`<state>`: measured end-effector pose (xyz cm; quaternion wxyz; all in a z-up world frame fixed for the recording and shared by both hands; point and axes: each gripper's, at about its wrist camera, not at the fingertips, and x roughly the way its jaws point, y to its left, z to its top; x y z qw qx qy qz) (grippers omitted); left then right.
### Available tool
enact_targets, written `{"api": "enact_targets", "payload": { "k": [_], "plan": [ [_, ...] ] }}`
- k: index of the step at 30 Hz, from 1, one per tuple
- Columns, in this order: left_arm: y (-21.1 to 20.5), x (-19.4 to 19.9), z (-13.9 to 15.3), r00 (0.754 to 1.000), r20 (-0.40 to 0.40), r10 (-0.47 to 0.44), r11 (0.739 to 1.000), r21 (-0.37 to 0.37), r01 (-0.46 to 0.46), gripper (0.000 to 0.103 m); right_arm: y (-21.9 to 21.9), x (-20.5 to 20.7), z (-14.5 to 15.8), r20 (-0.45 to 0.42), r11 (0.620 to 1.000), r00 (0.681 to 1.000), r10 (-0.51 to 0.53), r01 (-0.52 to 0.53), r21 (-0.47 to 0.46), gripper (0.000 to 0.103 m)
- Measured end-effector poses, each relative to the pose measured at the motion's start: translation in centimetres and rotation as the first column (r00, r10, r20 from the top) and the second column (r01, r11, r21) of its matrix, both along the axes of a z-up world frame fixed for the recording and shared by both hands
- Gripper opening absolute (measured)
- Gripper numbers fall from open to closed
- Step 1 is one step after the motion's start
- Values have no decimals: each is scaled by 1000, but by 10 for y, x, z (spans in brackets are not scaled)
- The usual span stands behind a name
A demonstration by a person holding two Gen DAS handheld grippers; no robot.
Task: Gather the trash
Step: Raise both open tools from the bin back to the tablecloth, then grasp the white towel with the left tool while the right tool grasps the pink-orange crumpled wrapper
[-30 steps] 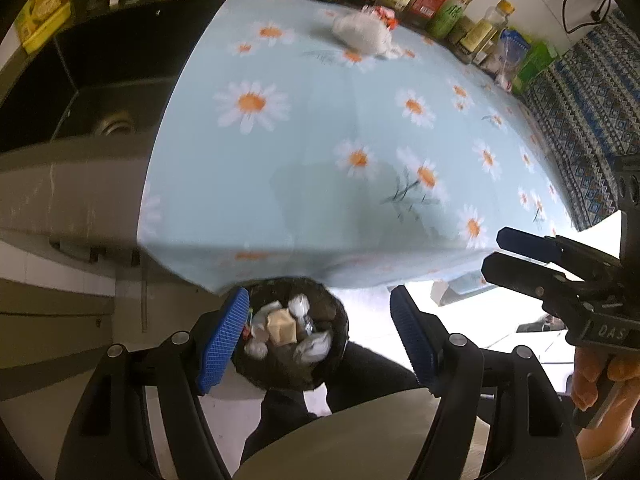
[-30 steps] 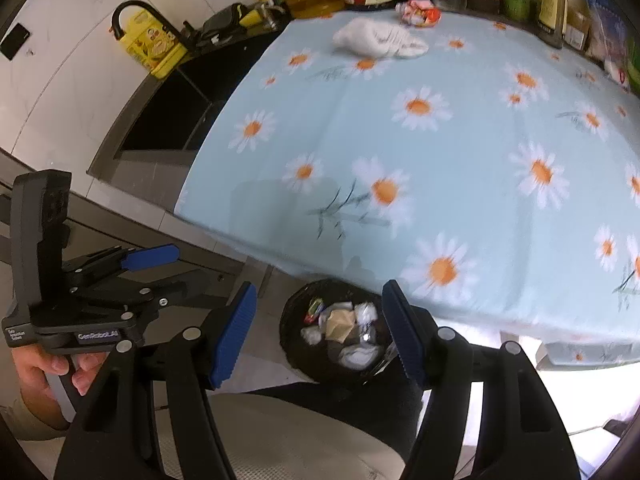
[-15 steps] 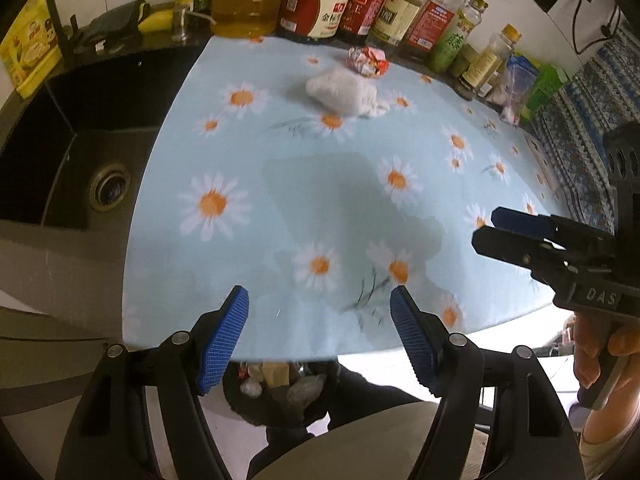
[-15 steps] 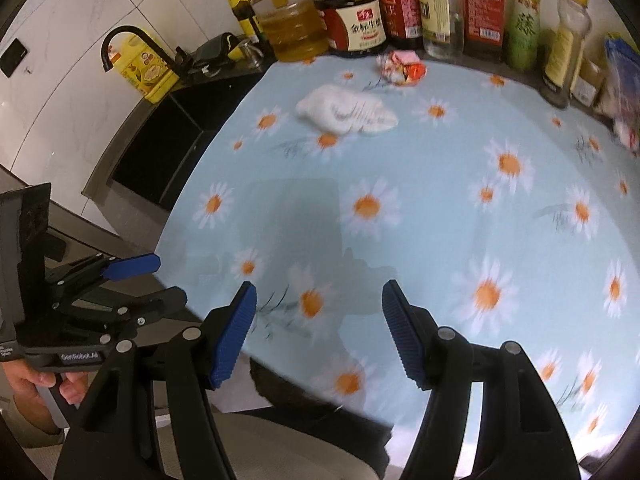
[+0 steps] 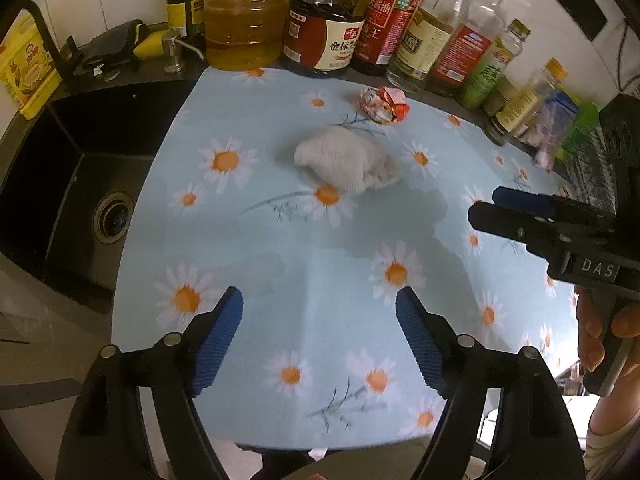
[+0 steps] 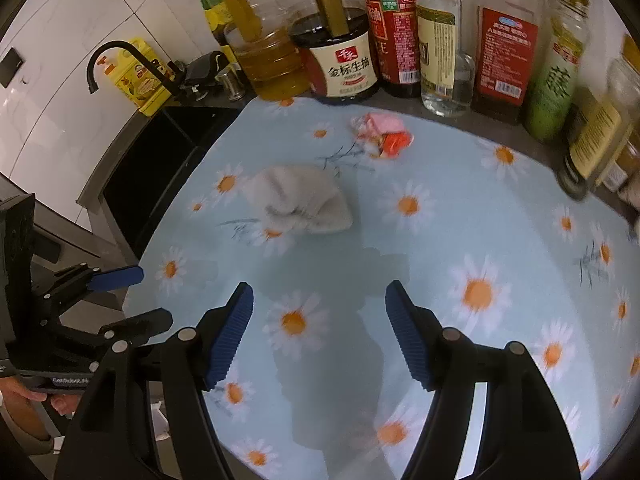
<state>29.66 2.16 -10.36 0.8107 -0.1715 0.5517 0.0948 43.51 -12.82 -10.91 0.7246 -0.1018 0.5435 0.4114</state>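
Both grippers empty, jaws spread. Crumpled white tissue (image 5: 347,164) ahead of left gripper (image 5: 319,334); ahead-left of right gripper (image 6: 319,330). Red wrapper (image 6: 382,138) beyond. Neither arm clearly nearer.

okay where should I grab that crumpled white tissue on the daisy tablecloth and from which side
Pinch the crumpled white tissue across its raised, rounded hump, coming down from above on the near side. It lies loose and lumpy on the tablecloth, apart from the red wrapper behind it. Both the left gripper and right gripper are open.
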Motion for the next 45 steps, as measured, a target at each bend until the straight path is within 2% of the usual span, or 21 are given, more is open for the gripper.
{"api": "enact_targets", "payload": {
  "k": [4,7,13,15,29,32,39,41,43,45],
  "plan": [
    [-2,24,-1,1000,-8,12,1000,4,-12,77,6,29,-5,-4,1000,1000,19,-19,-2,69],
    [-4,40,-2,1000,-8,25,1000,5,-25,77,13,49,-10,-5,1000,1000,30,-30,-7,73],
    [-5,68,-10,998,-25,51,999,5,-51,77,32,80,-18,-8,997,997,79,-79,-16,73],
    [-4,77,-13,998,-36,57,998,11,-57,82,38,89,-20,-15,995,995,95,-95,-18,73],
    [5,126,-34,993,-83,81,996,29,-78,84,81,133,-38,-24,983,983,180,-181,-29,76],
    [8,132,-42,991,-106,84,996,28,-81,84,85,136,-44,-30,983,983,183,-184,-24,76],
    [8,140,-46,991,-104,81,996,28,-79,82,88,144,-58,-47,985,984,172,-173,-23,76],
    [6,141,-47,992,-104,74,997,27,-72,82,89,145,-59,-47,984,983,178,-179,-19,75],
    [5,141,-49,992,-104,70,997,35,-67,81,91,144,-59,-43,982,981,189,-190,-19,66],
    [6,143,-51,992,-107,70,997,33,-67,73,92,143,-61,-36,980,980,195,-196,-24,63]
  ]
}}
